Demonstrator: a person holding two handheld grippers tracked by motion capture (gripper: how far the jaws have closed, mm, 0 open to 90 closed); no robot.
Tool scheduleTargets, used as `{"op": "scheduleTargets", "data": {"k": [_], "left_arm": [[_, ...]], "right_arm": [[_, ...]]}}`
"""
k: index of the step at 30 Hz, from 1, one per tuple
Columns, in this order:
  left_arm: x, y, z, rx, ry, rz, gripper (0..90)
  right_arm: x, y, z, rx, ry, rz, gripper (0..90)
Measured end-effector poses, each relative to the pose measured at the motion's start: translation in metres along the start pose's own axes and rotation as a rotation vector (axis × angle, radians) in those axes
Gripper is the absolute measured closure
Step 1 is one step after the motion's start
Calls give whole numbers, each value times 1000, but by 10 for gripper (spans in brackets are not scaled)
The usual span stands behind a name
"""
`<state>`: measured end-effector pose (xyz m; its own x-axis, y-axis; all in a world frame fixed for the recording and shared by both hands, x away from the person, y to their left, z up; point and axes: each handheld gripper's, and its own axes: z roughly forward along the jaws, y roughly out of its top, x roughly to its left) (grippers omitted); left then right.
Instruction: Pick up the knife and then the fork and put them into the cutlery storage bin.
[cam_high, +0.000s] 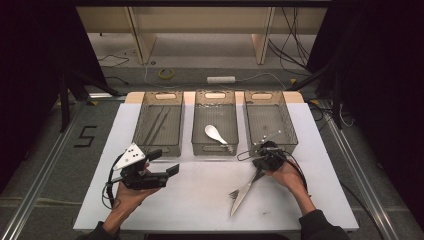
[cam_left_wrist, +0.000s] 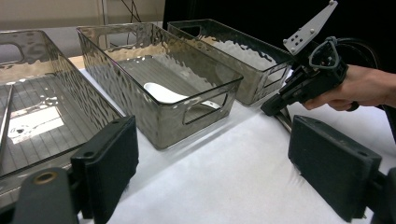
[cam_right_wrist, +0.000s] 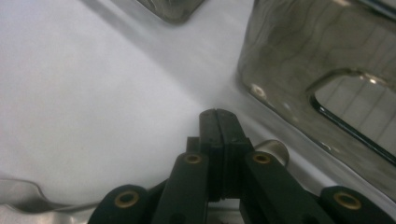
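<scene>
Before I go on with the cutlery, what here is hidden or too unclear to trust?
- Right gripper: jaws shut; whether they pinch a utensil is hidden by the jaws themselves in the right gripper view, and by the hand in the high view.
- Fork and knife: handle ends covered by the right gripper in the high view.
- Left bin: its thin dark contents are too small to name in the high view, cut off at the edge in the left gripper view.

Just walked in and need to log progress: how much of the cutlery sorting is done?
Done: a white spoon lies in the middle clear plastic bin, and thin metal sticks lie in the left bin. In hand: the right gripper, jaws shut, sits at the handle ends of a metal fork and knife on the white table; whether it grips one is unclear. Left: both pieces. The left gripper is open.
</scene>
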<state>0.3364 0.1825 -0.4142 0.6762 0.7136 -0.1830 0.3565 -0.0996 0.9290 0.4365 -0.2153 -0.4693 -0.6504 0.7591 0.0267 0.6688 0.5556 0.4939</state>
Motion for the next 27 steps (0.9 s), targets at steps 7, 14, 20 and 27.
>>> {"op": "scheduleTargets", "data": {"k": [7, 14, 20, 27], "left_arm": [[0, 0, 0, -1, 2, -2, 158], [0, 0, 0, 0, 2, 0, 158], [0, 0, 0, 0, 4, 1, 158], [0, 0, 0, -1, 5, 2, 158]], "right_arm": [[-2, -6, -6, 31, -1, 1, 900], [-5, -19, -15, 50, 19, 16, 900], [-6, -28, -20, 60, 21, 21, 900], [-6, -40, -29, 82, 26, 36, 900]]}}
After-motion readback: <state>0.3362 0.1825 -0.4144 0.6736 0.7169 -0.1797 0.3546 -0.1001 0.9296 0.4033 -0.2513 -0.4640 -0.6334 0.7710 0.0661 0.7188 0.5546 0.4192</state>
